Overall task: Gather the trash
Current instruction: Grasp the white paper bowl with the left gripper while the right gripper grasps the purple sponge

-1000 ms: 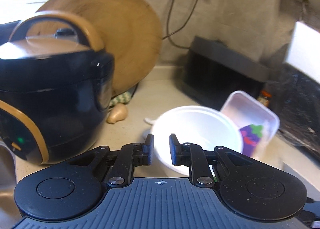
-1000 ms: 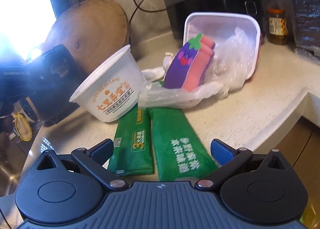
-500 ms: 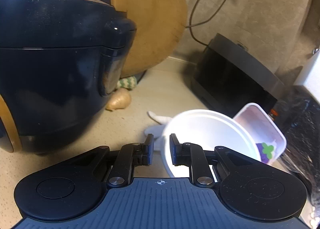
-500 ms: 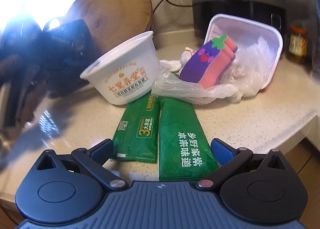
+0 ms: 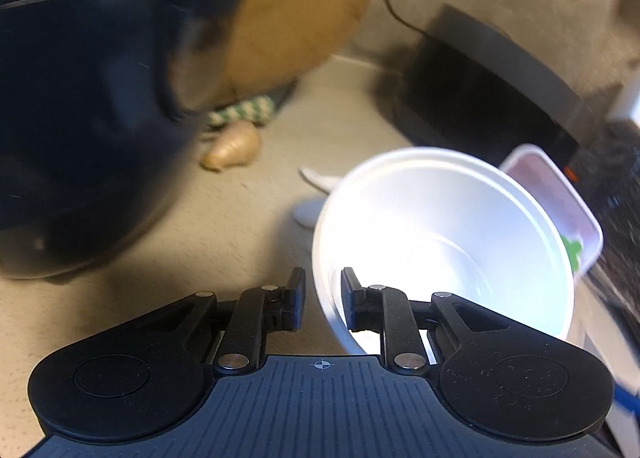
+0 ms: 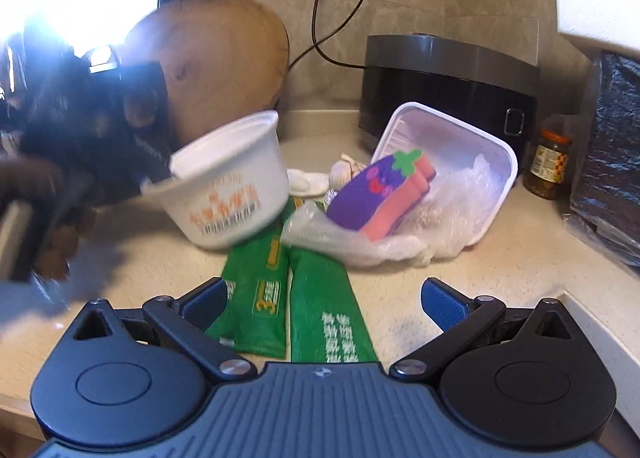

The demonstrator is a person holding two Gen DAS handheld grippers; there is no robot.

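Right, left gripper (image 5: 322, 302) at bottom centre of left wrist view, fingers clamped on near rim of white bowl (image 5: 440, 242); bowl tilted, mouth facing camera. Right gripper (image 6: 323, 302) at bottom of right wrist view, fingers spread wide, gripping nothing. Between its fingers, 2 green packets (image 6: 296, 298) flat on counter (image 6: 500, 258). Mid-frame, clear plastic bag (image 6: 384, 246) under eggplant sponge (image 6: 380, 193). Behind, white tray (image 6: 472, 145) tipped on edge. Upper right, black appliance (image 6: 448, 85). Upper left, round wooden board (image 6: 224, 69).
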